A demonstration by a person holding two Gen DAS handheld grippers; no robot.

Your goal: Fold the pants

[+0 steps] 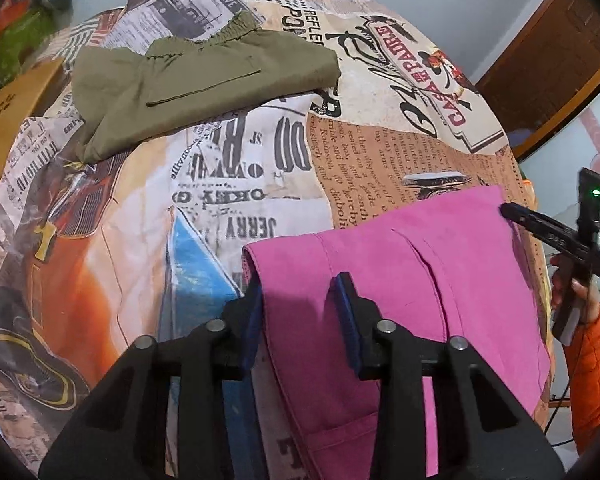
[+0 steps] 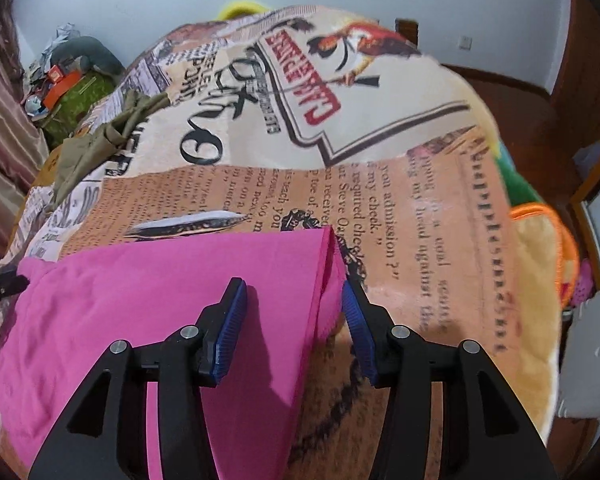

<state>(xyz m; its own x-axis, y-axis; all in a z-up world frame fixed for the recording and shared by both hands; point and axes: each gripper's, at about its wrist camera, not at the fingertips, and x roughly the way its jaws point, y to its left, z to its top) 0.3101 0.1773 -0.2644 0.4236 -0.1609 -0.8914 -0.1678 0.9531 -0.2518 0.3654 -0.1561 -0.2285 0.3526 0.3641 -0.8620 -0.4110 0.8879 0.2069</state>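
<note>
The pink pants lay folded on the printed bedspread, directly under both tools. The left tool stood spread astride the near left edge; the right tool stood spread astride the right corner, pads clear of cloth. Risk, as judged: either tool closing on the top layer only would split the fold. Green shorts lay well beyond the left tool, out of danger.

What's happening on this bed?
A person holds a gripper in each hand over pink pants lying on a newspaper-print bedspread. The left gripper straddles one edge of the pants, the right gripper another edge, jaws open on both. Olive-green shorts lie folded farther back.
</note>
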